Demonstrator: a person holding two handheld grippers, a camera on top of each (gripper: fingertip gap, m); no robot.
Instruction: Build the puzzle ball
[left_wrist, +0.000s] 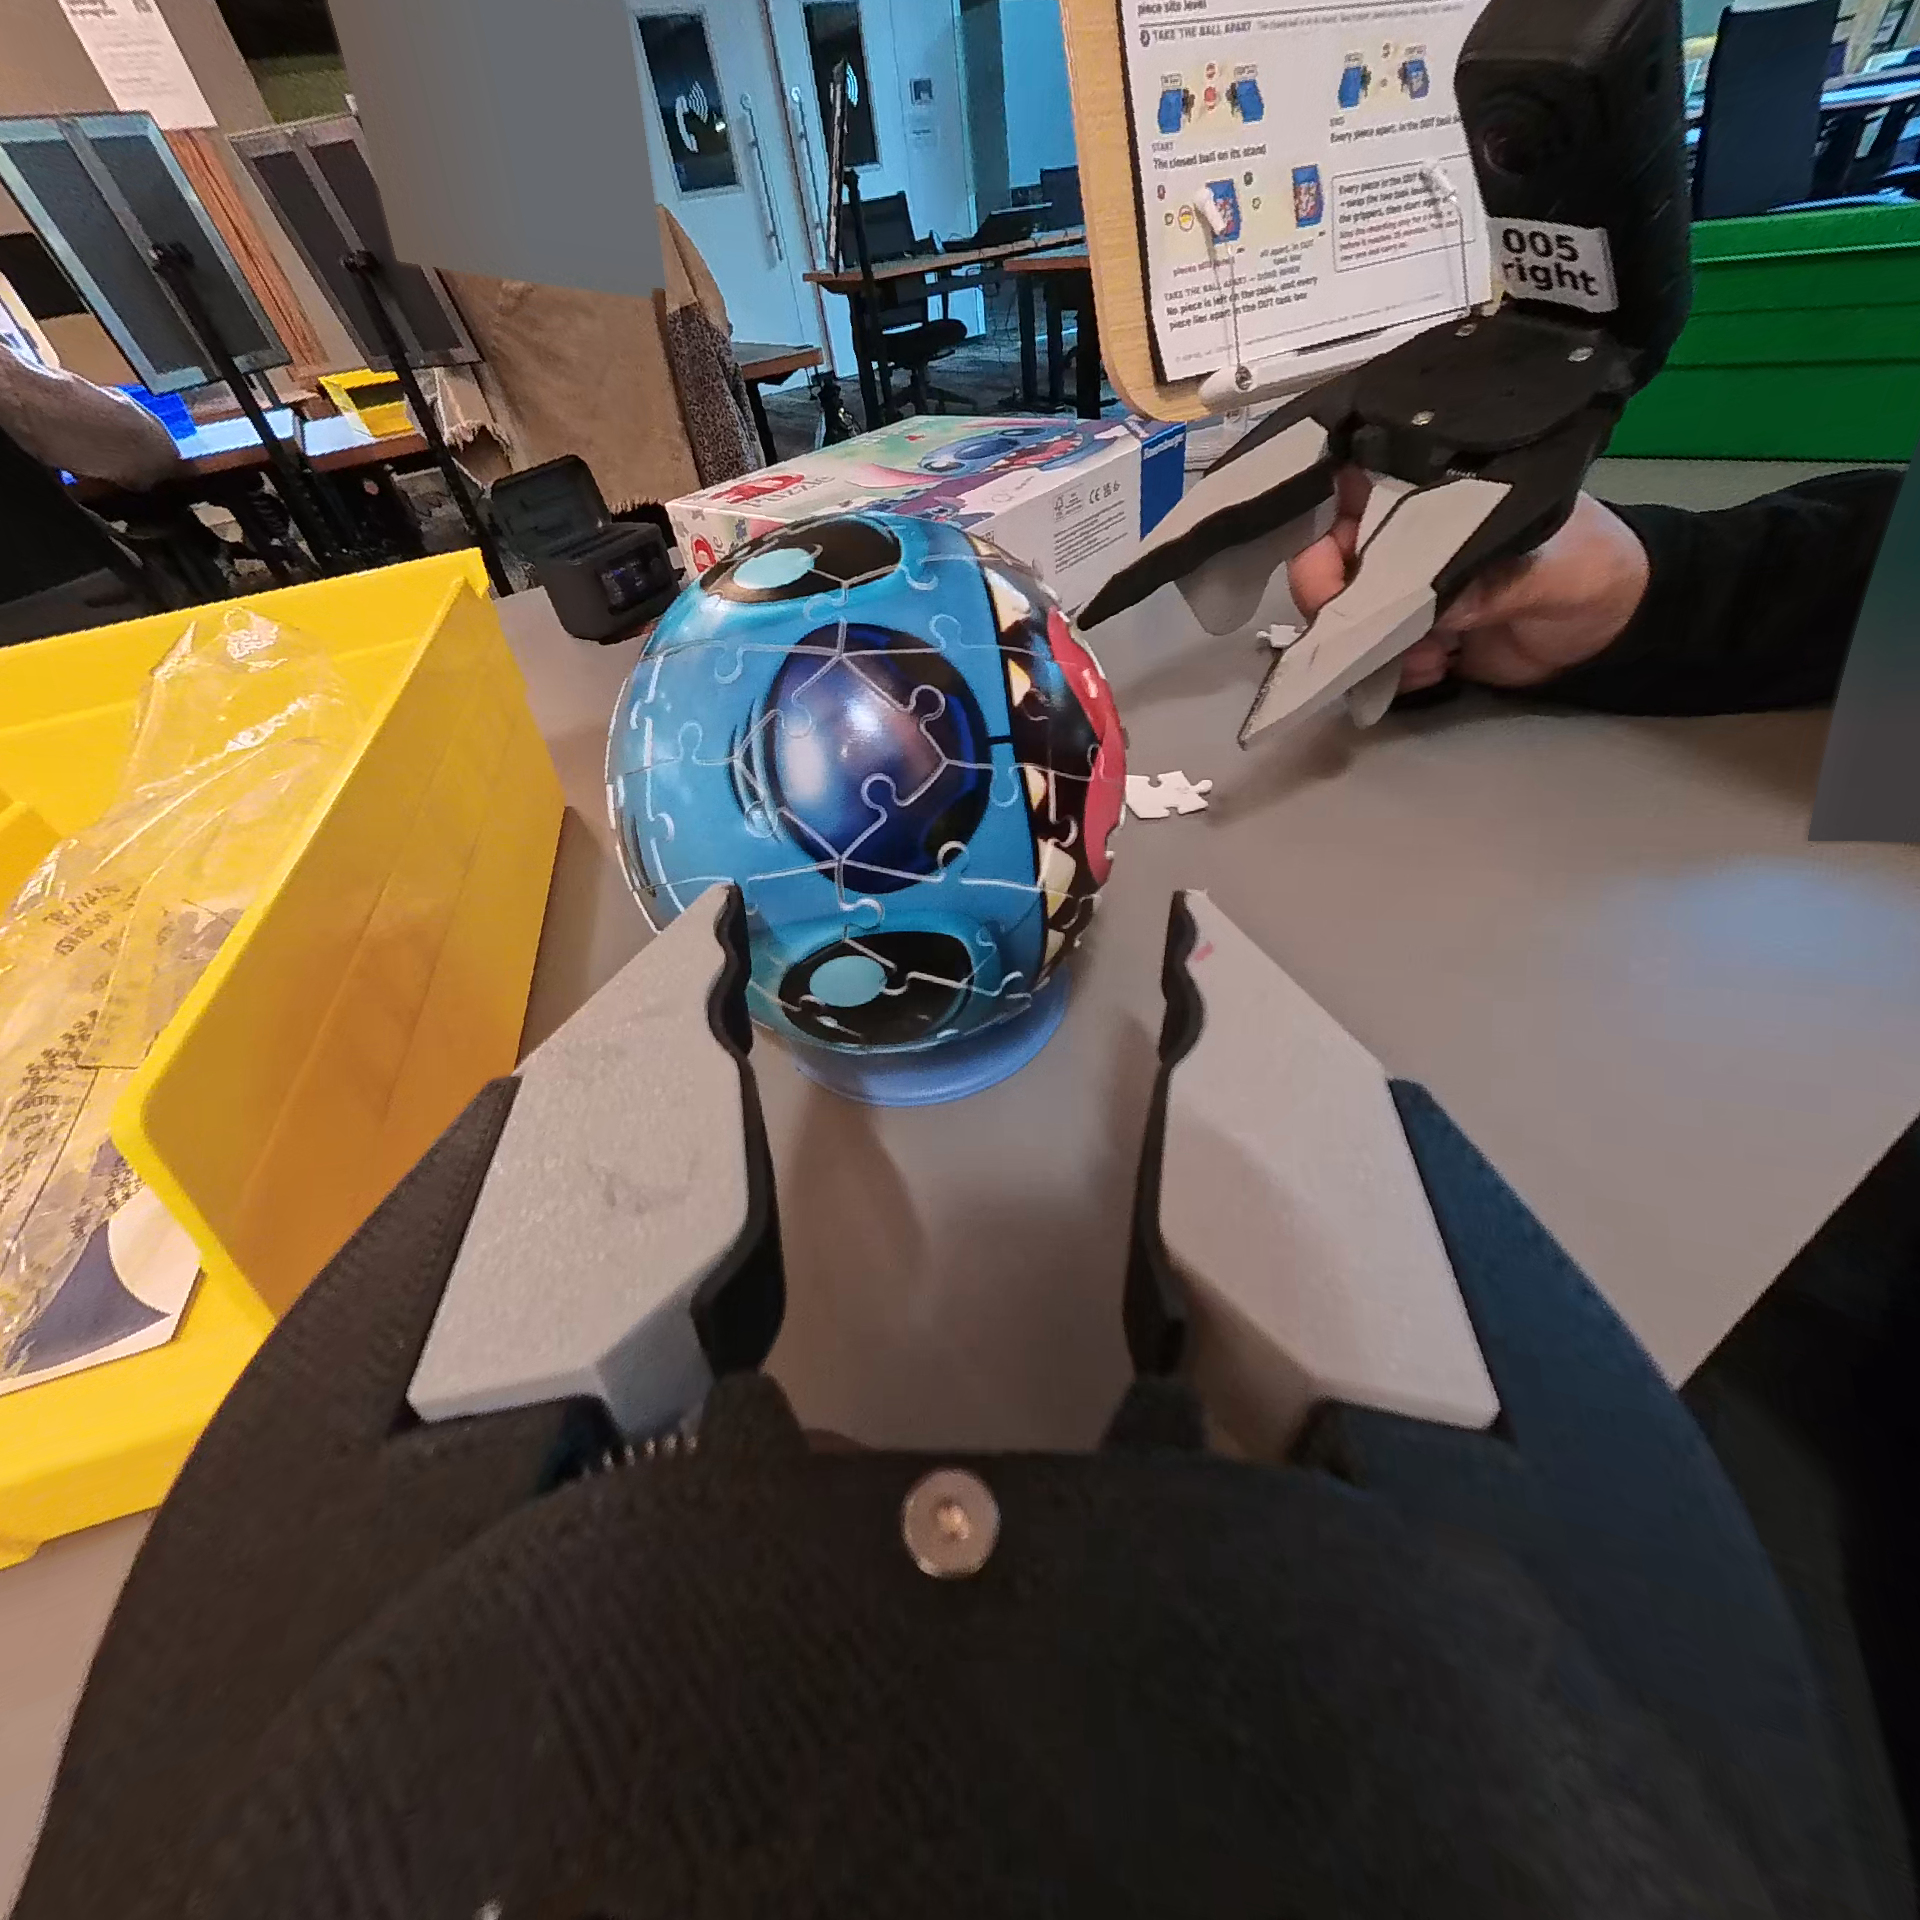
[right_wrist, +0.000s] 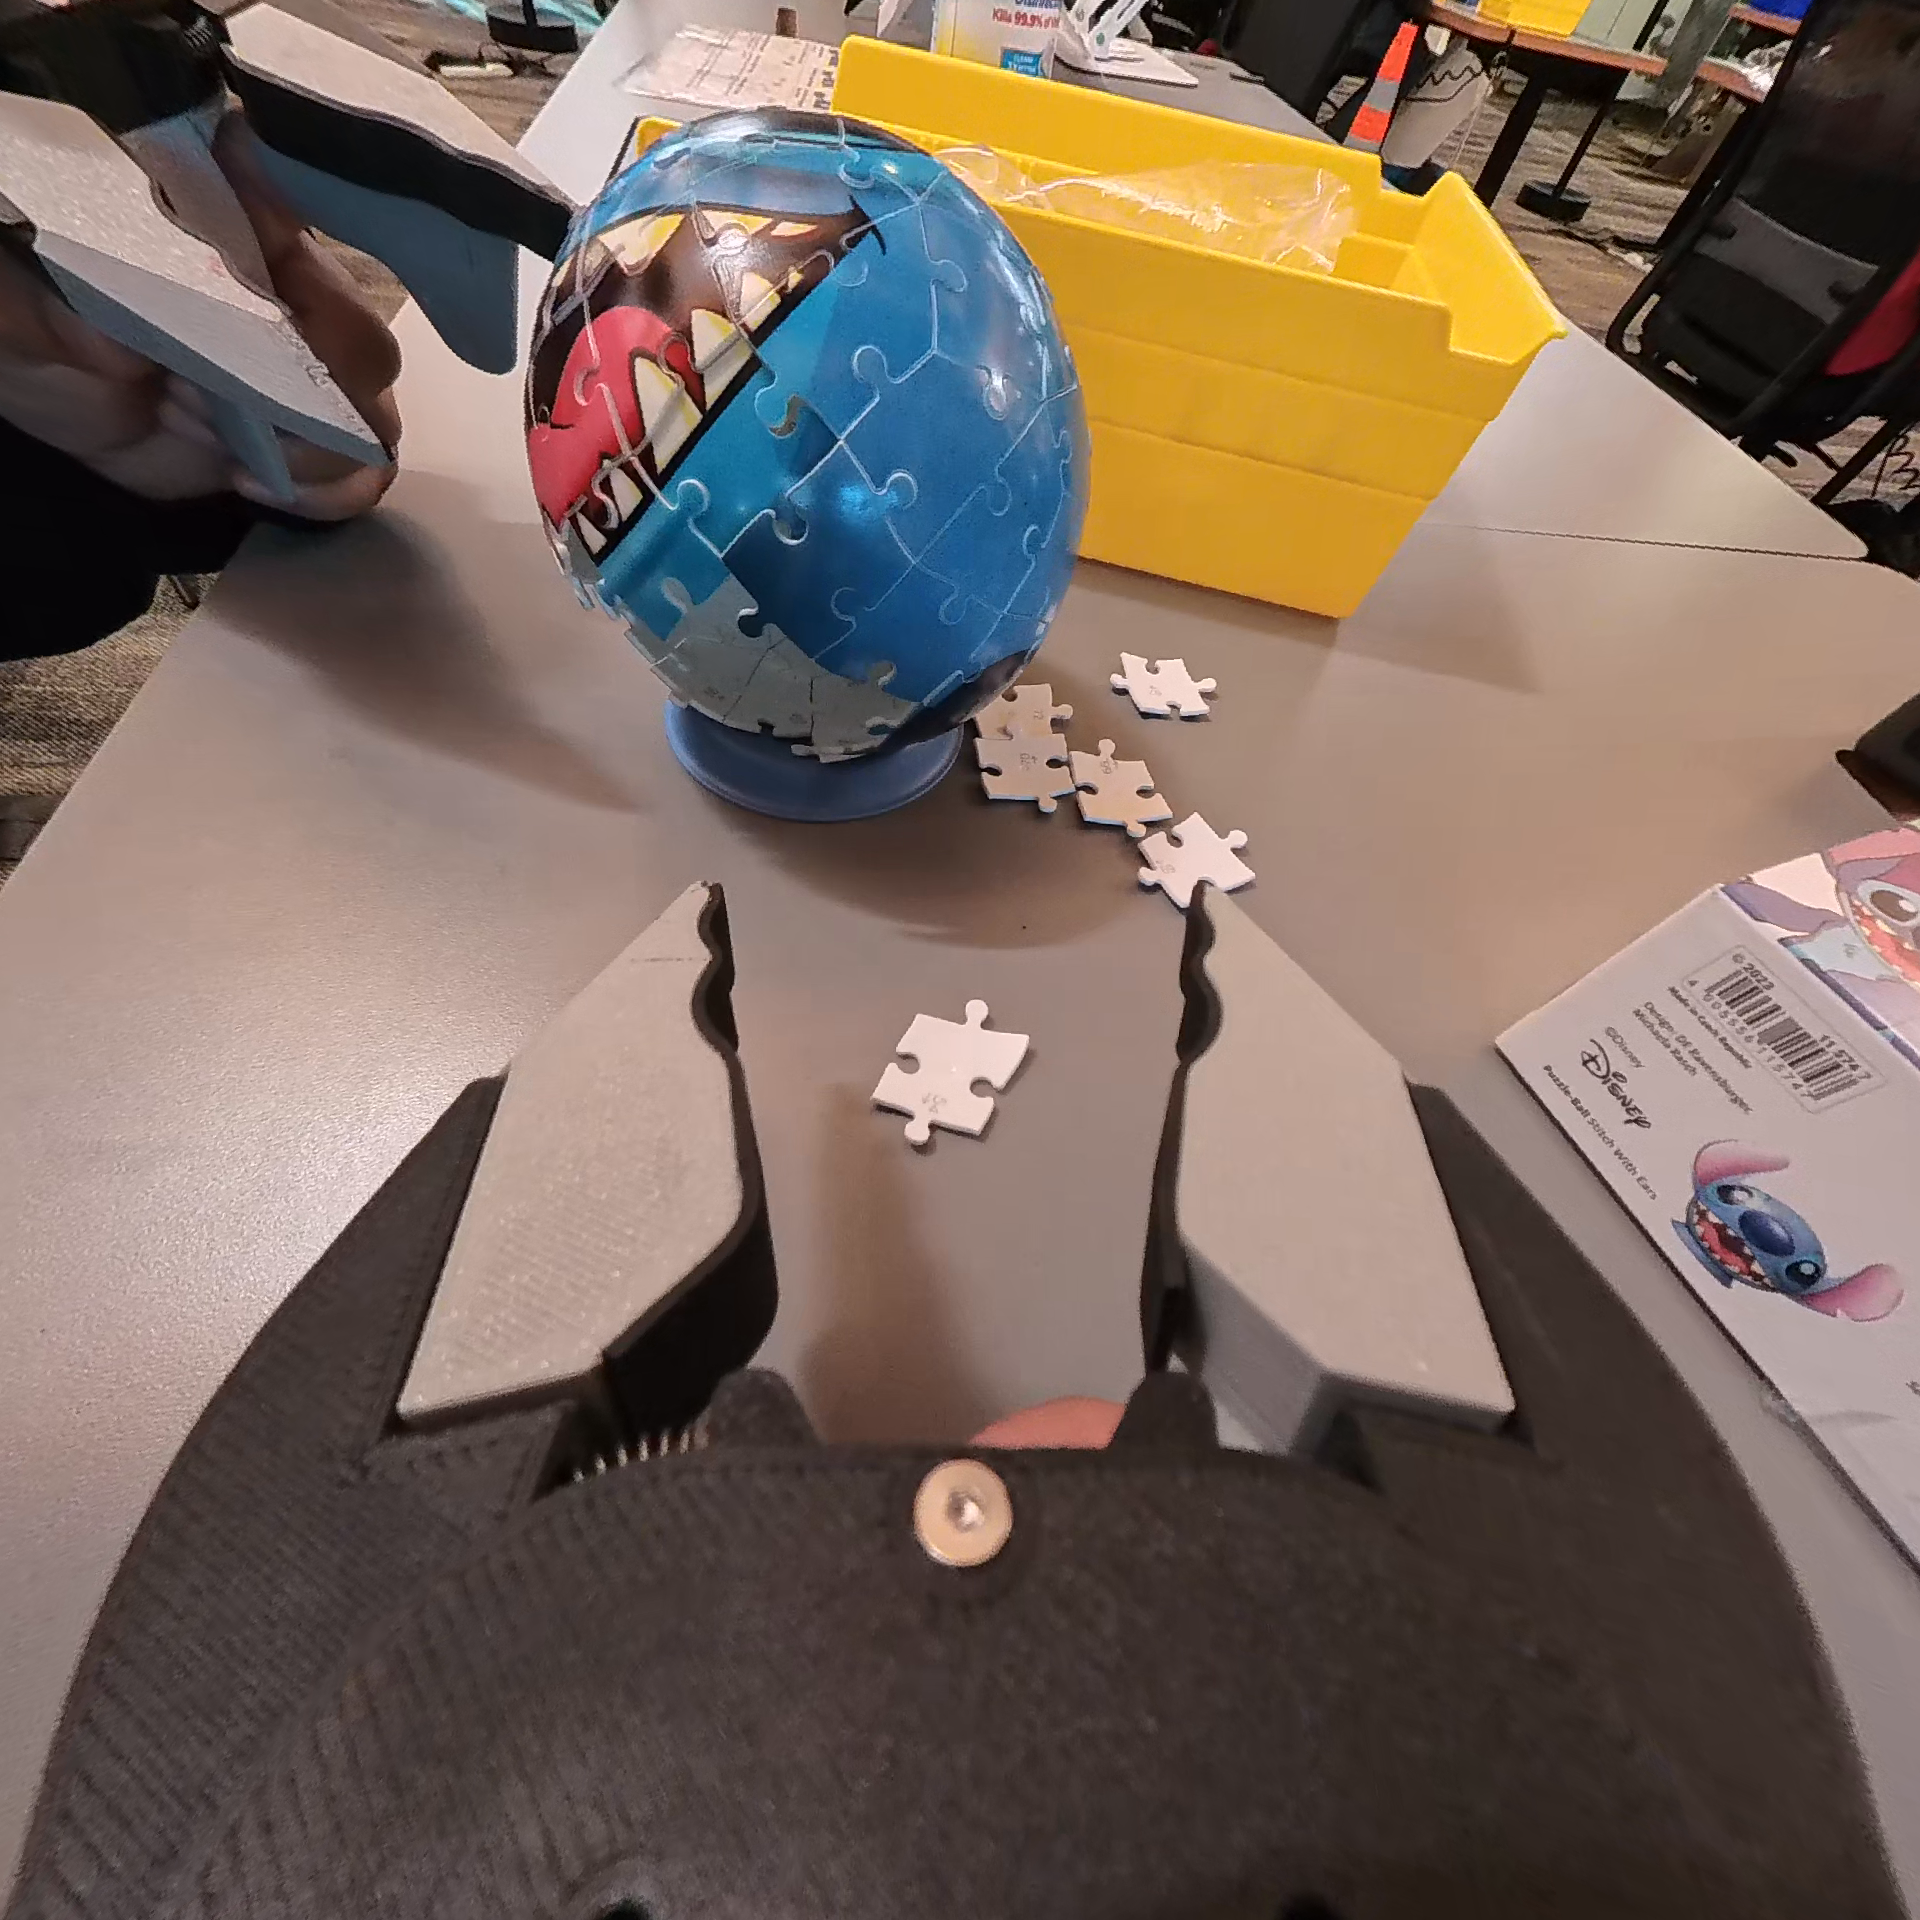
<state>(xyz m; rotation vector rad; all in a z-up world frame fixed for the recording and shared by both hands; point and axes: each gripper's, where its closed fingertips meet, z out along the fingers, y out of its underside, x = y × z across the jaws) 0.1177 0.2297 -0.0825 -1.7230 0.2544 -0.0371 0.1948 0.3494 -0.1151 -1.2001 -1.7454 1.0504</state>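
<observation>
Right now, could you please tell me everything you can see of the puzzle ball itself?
The puzzle ball is a glossy blue sphere of interlocking curved pieces, printed with a dark eye, a red tongue and white teeth. It sits upright on a round blue stand on the grey table. Low down a patch shows plain grey, seemingly unfinished. Loose white pieces lie beside the stand. Neither claw grips it.

We see the puzzle ball (right_wrist: 810, 416), blue with a toothed red mouth, sitting on its blue stand (right_wrist: 821, 774) on the grey table; a gap shows low on it. White loose pieces (right_wrist: 1101, 769) lie face down beside the stand.
</observation>
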